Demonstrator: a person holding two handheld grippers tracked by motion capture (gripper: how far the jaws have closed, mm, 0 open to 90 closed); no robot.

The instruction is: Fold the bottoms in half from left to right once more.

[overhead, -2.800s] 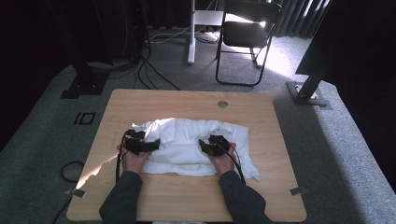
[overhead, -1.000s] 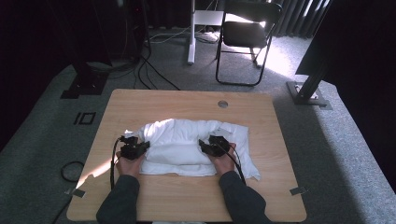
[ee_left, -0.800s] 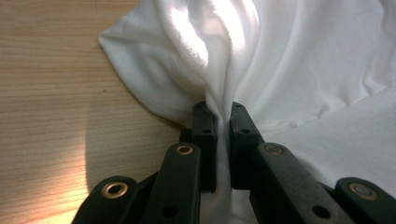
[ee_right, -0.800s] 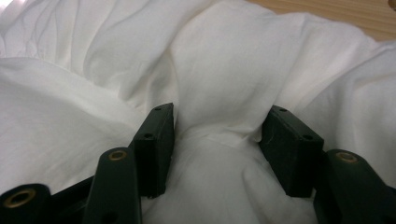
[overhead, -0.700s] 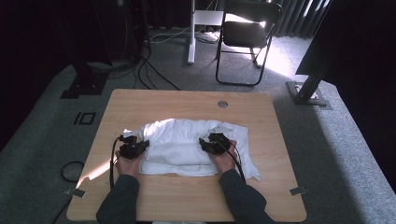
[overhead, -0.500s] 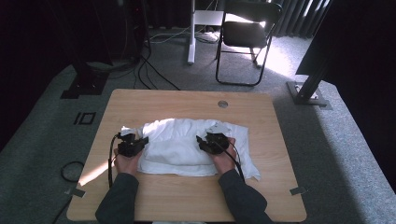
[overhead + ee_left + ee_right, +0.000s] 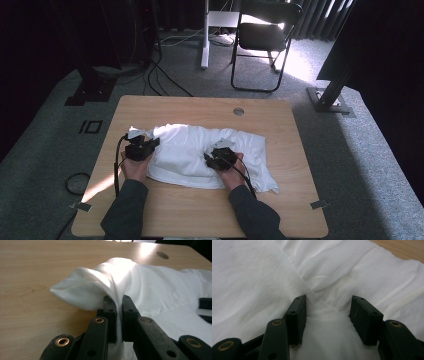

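White cloth (image 7: 200, 152) lies mid-table (image 7: 280, 200), nearer the front edge. The left gripper (image 7: 119, 312) pinches its left end tight; the right gripper (image 7: 327, 312) stands wide over the folds. High up: a chair (image 7: 262, 37) and floor cables (image 7: 165, 80) beyond the far edge.

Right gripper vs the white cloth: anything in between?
Nothing visible. The right gripper sits directly on the white cloth, jaws apart with a raised fold between them, pads not pressing it. The left gripper is already shut on the cloth's edge.
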